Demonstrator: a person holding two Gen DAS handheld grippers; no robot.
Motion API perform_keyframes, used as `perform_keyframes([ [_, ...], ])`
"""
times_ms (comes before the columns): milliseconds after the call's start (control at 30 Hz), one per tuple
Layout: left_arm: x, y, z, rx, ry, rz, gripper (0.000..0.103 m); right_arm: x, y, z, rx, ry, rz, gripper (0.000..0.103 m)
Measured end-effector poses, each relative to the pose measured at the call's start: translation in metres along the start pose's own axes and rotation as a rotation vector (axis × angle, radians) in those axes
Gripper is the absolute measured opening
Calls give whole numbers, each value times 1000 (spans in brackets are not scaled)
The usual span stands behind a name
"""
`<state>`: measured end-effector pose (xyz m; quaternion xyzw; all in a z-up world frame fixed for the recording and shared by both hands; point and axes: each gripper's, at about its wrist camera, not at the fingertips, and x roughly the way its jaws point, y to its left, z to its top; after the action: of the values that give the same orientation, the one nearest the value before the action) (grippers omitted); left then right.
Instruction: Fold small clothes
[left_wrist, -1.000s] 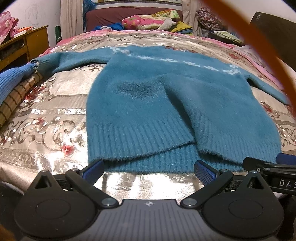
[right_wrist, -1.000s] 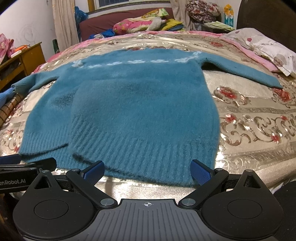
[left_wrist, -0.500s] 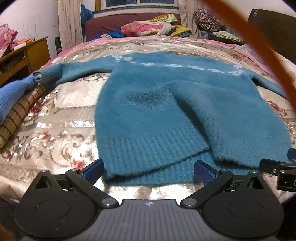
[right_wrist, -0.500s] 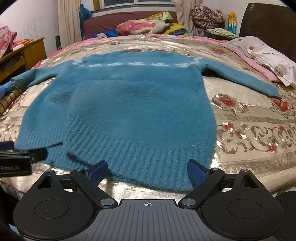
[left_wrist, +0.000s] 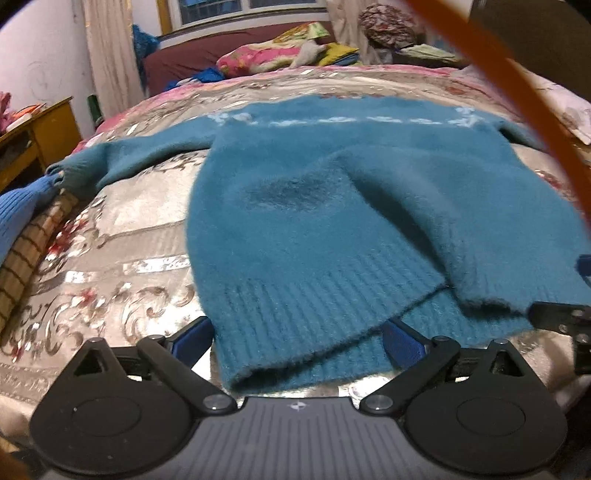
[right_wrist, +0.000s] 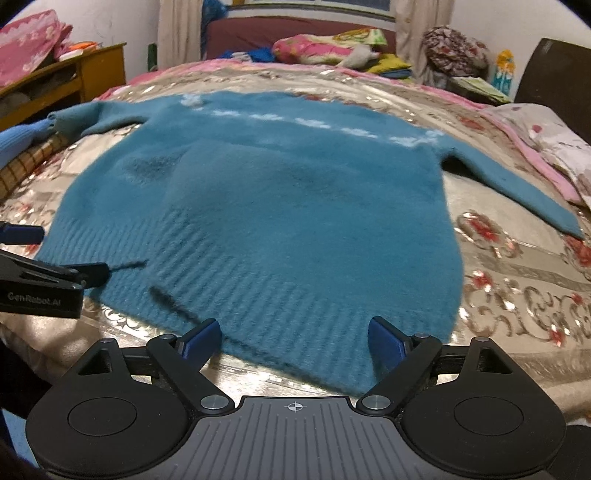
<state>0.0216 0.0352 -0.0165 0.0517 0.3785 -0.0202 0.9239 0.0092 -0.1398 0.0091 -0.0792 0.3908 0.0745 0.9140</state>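
Both hand-held grippers sit at the sweater's (right_wrist: 280, 206) hem on the bed (right_wrist: 517, 280) — left (left_wrist: 295, 339) released, right (right_wrist: 295, 336) closing, gripping nothing yet; fuzzy knit may slip, or only one layer be caught.

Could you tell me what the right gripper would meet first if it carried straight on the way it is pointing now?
Most likely the ribbed hem of the teal sweater, which lies between the closing, still wide fingers of the right gripper, on the bedspread. Depth is hard to judge.
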Motion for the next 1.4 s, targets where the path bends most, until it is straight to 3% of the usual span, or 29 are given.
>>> perform_keyframes([
  [200, -3, -4, 0, 69, -14, -29, 102, 1, -4, 3, 8, 2, 14, 88],
  [333, 2, 1, 1, 47, -7, 11, 103, 2, -11, 2, 28, 1, -13, 88],
  [467, 7, 28, 4, -83, 15, 147, 103, 0, -25, -1, 60, -5, -81, 88],
  [667, -2, 75, -2, -314, 12, 241, 103, -2, -68, -5, 193, -9, -219, 88],
  [867, -19, 96, -8, -423, -15, 229, 103, -20, -92, -12, 257, -34, -266, 88],
  [1200, -23, 104, -9, -449, 39, 175, 103, -35, -79, -24, 175, 79, -145, 88],
  [1400, -37, 99, -8, -363, 65, 159, 103, -61, -84, -8, 219, 3, -82, 88],
])
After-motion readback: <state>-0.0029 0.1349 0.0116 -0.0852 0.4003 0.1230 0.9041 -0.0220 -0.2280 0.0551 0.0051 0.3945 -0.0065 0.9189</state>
